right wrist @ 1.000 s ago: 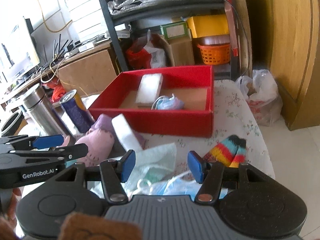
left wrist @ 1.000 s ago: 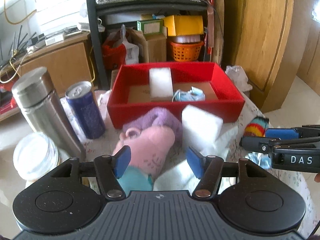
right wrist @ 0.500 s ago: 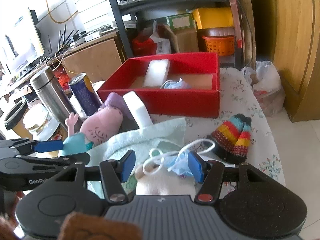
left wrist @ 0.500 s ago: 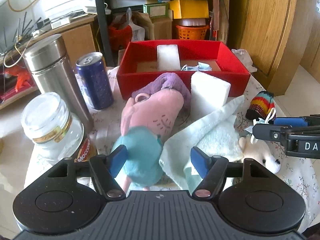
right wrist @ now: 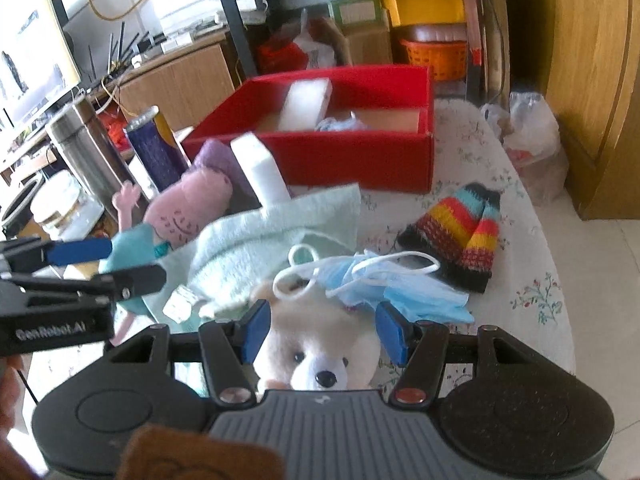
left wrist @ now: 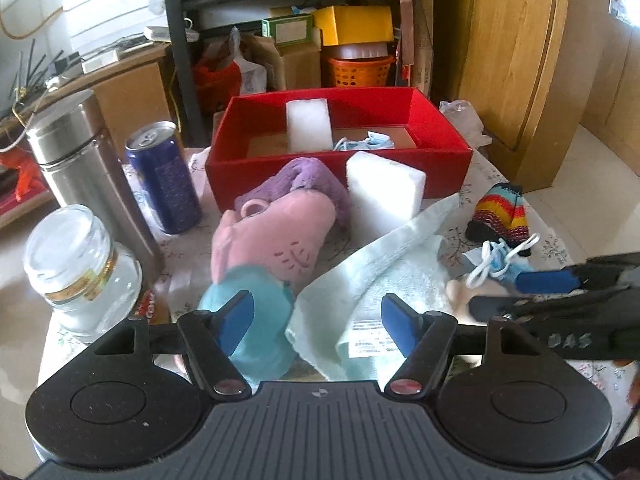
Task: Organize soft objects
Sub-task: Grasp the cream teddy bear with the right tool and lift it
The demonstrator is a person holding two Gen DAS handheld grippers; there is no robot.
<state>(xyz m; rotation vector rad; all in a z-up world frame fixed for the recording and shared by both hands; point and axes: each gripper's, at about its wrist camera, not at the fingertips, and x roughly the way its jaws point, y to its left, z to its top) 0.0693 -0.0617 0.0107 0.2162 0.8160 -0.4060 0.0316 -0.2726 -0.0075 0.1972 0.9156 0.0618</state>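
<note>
Hovering with jaws spread, my right gripper (right wrist: 318, 330) flanks the white plush dog (right wrist: 320, 356), though contact looks uncertain. My left gripper (left wrist: 318, 320) hangs wide apart over the pink plush pig (left wrist: 272, 240) and mint towel (left wrist: 380, 272), before the red box (left wrist: 340, 168).

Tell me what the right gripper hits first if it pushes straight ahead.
Likely the white plush dog, already between the open right gripper fingers; just beyond lies the blue face mask. Depth is uncertain.

A black metal shelf (left wrist: 176, 40) stands beside a wooden cabinet (left wrist: 500, 60) on pale floor tiles (left wrist: 592, 152).
</note>
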